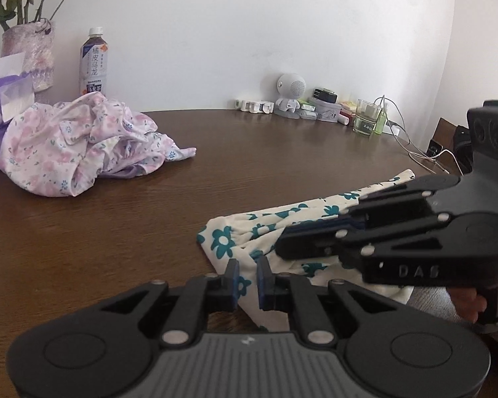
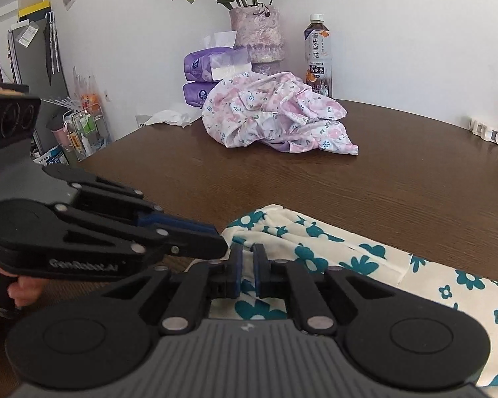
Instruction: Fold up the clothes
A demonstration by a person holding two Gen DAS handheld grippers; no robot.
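The cream garment with teal flowers [image 2: 332, 248] lies along the near edge of the brown bench [image 1: 123, 219], bunched at one corner, and both claws are right on that corner. The left claw [image 1: 247, 278] has its blue pads close together with a narrow gap showing, cloth lying in between; whether they actually bite the fabric, I cannot tell. Same story with the right claw [image 2: 245, 265]: pads nearly together, flowered cloth in the slot, grip unclear. The two are crowding one spot, nose to nose. My read: to do this well, each wants a firm pinch on a single layer of the hem, then they should part sideways to draw the edge taut before any fold is laid. Pulling while bunched would bake in wrinkles. The pink floral pile [image 1: 83, 146] waits crumpled at the far side, beside the tea bottle [image 1: 93, 63].
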